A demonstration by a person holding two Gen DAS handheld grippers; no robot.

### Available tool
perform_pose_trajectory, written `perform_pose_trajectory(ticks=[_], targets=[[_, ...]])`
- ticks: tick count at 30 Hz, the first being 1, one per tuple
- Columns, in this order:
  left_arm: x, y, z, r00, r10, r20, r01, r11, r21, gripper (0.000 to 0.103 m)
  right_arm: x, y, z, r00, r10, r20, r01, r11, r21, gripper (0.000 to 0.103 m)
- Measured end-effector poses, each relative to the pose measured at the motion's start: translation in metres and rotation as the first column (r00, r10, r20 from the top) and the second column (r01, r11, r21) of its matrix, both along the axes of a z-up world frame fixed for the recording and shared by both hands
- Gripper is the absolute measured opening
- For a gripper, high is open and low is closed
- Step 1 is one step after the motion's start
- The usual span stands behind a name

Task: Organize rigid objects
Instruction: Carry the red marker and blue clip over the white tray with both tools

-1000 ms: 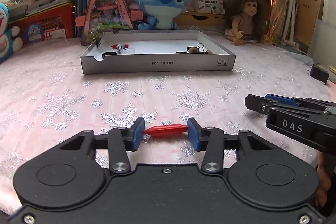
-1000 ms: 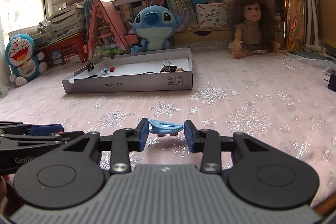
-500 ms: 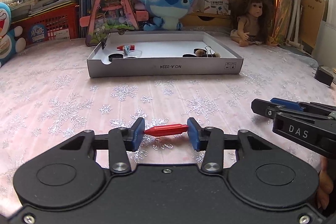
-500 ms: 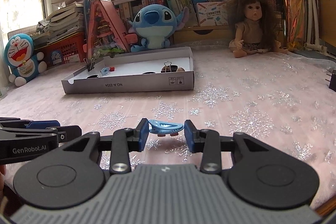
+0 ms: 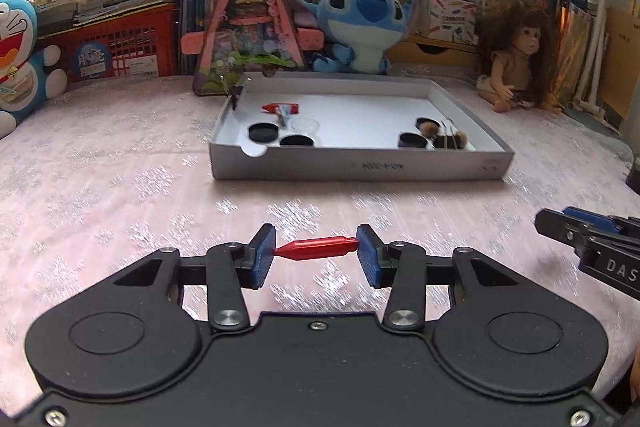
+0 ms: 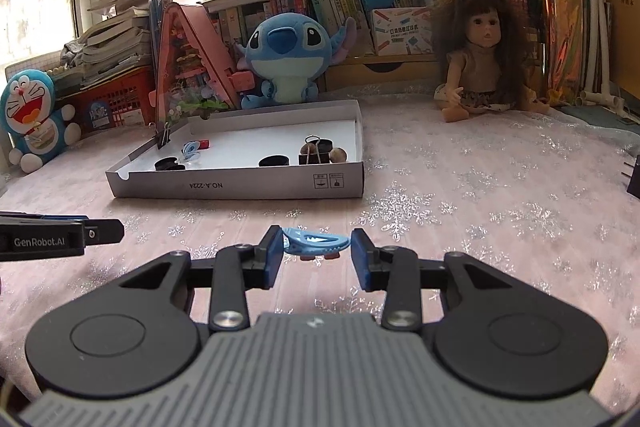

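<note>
1. Both hand-held grippers have carried their loads forward and a little upward over the past second: the shallow grey cardboard box lid [image 5: 360, 169] now looks nearer and larger in the left wrist view, and more of its white floor shows. The right wrist view has shifted far less.
2. Left gripper [image 5: 316, 251]: its jaws are clenched on a small red metal pin with a tapered end [image 5: 318, 249], held clear above the pink snowflake-patterned worktop [image 5: 120, 187].
3. Right gripper [image 6: 316, 247]: its jaws are clenched on a light blue plastic hair clip with small teeth [image 6: 314, 242], also lifted off the worktop.
4. Neither grip has altered; both objects sit between the blue pads as they did before.
5. My reading for the task: both pieces seem to be on their way to the box lid, which lies ahead of the grippers and well apart from them, so delivery is not yet done.
6. Already lying in the box lid are black round caps [image 5: 262, 133], a black binder clip [image 6: 314, 155] and another red piece beside a blue one [image 5: 280, 109].
7. Red pin: its long axis runs level, left to right across the jaws, with the tapered end against the left pad.
8. Blue clip: its long axis also runs side to side between the pads, teeth facing downward.
</note>
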State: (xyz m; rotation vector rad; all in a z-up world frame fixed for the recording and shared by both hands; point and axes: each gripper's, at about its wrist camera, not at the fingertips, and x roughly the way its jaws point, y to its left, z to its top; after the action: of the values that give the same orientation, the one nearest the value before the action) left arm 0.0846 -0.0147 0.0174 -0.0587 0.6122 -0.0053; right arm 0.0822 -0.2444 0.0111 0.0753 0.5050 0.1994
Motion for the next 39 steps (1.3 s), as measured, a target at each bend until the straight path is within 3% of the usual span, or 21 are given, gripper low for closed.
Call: perform_pose_trajectory(ticks=[14,25,33,39], targets=[[0.076,0.049,0.046,0.999,0.031,0.016,-0.029,0.995,-0.098,0.042,0.076,-0.001,0.047,0.999,0.047,-0.010,-0.047,0.998,0.039,0.042],[0.180,0.058,0.065,0.996,-0.077,-0.037,0.072,0.987,-0.141,0.042,0.183,-0.002,0.059,0.970,0.080,-0.231,-0.056,0.992,0.111,0.042],[0.245,0.056,0.041,0.998,-0.012,-0.055,0.006,0.995,-0.095,0.042,0.247,0.014,0.044,0.960,0.064,-0.273,-0.038,0.994,0.099,0.042],[0.272,0.043,0.009,0.996,0.033,-0.080,-0.038,0.998,-0.056,0.042,0.269,0.034,0.022,0.956,0.042,-0.291,-0.024,0.997,0.068,0.042]])
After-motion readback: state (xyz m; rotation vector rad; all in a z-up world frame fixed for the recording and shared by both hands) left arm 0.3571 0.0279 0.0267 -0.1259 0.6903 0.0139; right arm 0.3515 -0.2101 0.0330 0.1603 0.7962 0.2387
